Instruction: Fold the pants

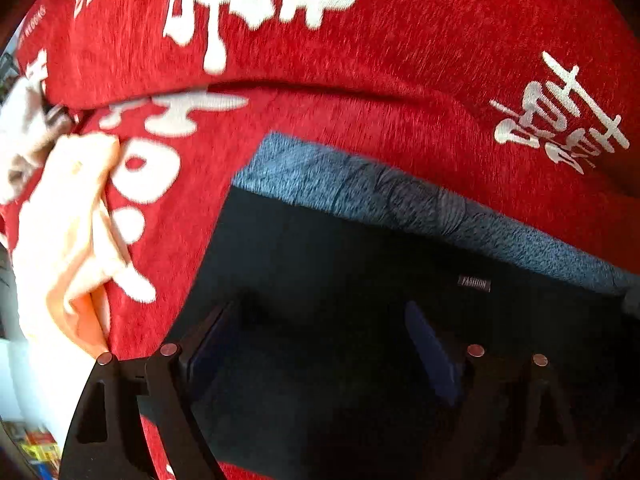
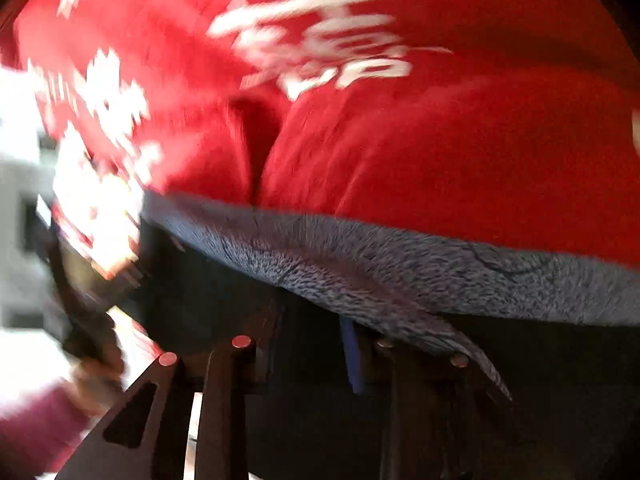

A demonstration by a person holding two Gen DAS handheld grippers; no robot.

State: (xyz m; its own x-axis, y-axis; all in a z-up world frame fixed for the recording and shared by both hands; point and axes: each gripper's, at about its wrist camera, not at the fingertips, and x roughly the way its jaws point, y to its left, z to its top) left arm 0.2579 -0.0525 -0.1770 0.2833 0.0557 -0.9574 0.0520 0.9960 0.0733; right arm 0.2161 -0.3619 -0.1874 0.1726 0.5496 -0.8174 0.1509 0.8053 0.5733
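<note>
The black pants point(image 1: 360, 280) lie on a red blanket point(image 1: 400, 40), folded back so their grey-blue fleece lining point(image 1: 400, 196) shows along the far edge. A small "FASHION" label point(image 1: 474, 283) sits on them. My left gripper point(image 1: 320, 320) is open, its fingers point(image 1: 430, 344) spread just above the black fabric. In the right wrist view the pants point(image 2: 208, 288) and the lining point(image 2: 400, 264) fill the lower half. My right gripper point(image 2: 310, 344) hovers over the pants edge with a gap between its fingers point(image 2: 352, 354). A flap of lining covers its right side. The view is blurred.
The red blanket point(image 2: 440, 140) with white lettering covers the surface under the pants. A peach cloth point(image 1: 72, 232) and a pale cloth point(image 1: 24, 136) lie at the left. A person's sleeve in dark pink point(image 2: 36, 432) shows at the lower left.
</note>
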